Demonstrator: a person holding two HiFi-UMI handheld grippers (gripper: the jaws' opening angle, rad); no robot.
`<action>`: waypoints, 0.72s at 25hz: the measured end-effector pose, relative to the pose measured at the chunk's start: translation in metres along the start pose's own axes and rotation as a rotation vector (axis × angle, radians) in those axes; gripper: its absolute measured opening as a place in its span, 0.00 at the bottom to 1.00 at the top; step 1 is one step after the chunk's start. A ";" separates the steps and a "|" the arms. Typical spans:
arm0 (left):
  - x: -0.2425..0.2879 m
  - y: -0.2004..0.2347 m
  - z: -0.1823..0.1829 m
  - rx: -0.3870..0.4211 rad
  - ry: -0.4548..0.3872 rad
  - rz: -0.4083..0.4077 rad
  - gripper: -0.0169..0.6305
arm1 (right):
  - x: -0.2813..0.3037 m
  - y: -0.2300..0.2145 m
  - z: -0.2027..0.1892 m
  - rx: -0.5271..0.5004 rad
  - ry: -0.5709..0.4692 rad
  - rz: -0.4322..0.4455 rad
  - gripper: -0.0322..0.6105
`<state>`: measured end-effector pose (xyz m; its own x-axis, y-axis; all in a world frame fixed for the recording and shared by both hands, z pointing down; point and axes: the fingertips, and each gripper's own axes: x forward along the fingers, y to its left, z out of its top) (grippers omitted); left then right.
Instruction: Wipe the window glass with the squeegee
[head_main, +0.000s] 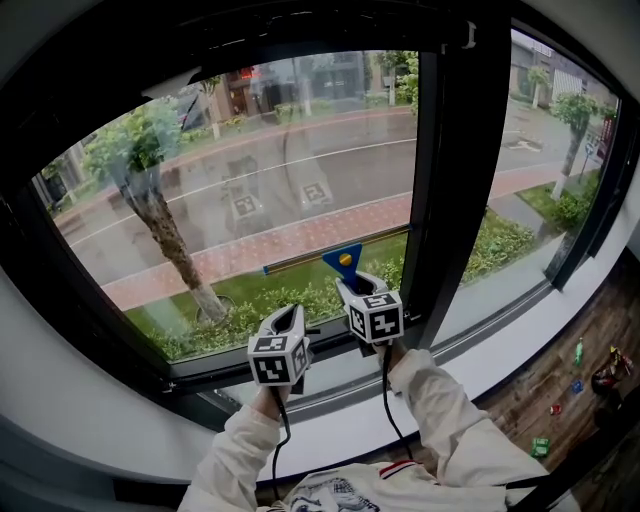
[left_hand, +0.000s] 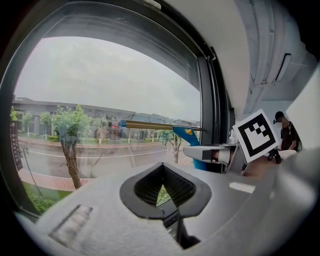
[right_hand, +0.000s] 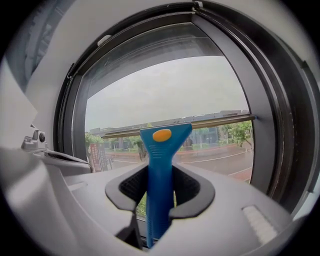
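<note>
- The right gripper (head_main: 351, 287) is clamping its two jaws on the blue handle of the squeegee (head_main: 343, 259). In the right gripper view the handle is standing upright between the black ribbed pads, which are pressing it from either side.
- The right gripper (right_hand: 160, 188) is therefore being held only as far apart as the handle is wide. The handle's lower end is running down past the pads into the gripper body.
- The squeegee (right_hand: 161, 160) is widening above the jaws into a blue head with an orange oval mark. A long brass-coloured blade bar is stretching left and right from that head.
- In the head view the blade is lying low on the window glass (head_main: 250, 170), seemingly against the pane. It is nearly level, and its right end is reaching close to the dark upright frame (head_main: 455, 180).
- The left gripper (head_main: 288, 320) is hovering just beside the right one, lower and to its left, above the sill (head_main: 500, 352).
- In the left gripper view the left gripper (left_hand: 162, 189) is showing its pads meeting at the tips. Only a small wedge-shaped gap lies behind them and nothing is between them.
- That view is also catching the squeegee (left_hand: 186, 134) and the right gripper (left_hand: 209, 152) off to the right.
- White sleeves (head_main: 445, 405) are reaching up to both grippers.
</note>
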<state>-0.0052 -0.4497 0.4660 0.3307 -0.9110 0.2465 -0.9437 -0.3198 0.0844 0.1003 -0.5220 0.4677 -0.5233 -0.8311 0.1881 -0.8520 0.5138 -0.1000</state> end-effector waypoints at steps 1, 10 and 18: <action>0.001 -0.001 -0.002 -0.002 0.004 -0.001 0.03 | 0.001 0.000 -0.004 0.002 0.005 0.001 0.26; 0.007 -0.007 -0.025 -0.013 0.047 -0.007 0.03 | 0.009 -0.003 -0.050 0.029 0.069 -0.001 0.26; 0.010 -0.011 -0.048 -0.009 0.093 -0.007 0.03 | 0.015 -0.008 -0.098 0.024 0.112 0.004 0.26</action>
<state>0.0089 -0.4431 0.5137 0.3361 -0.8804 0.3344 -0.9415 -0.3234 0.0947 0.1006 -0.5176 0.5669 -0.5231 -0.7993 0.2958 -0.8507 0.5109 -0.1239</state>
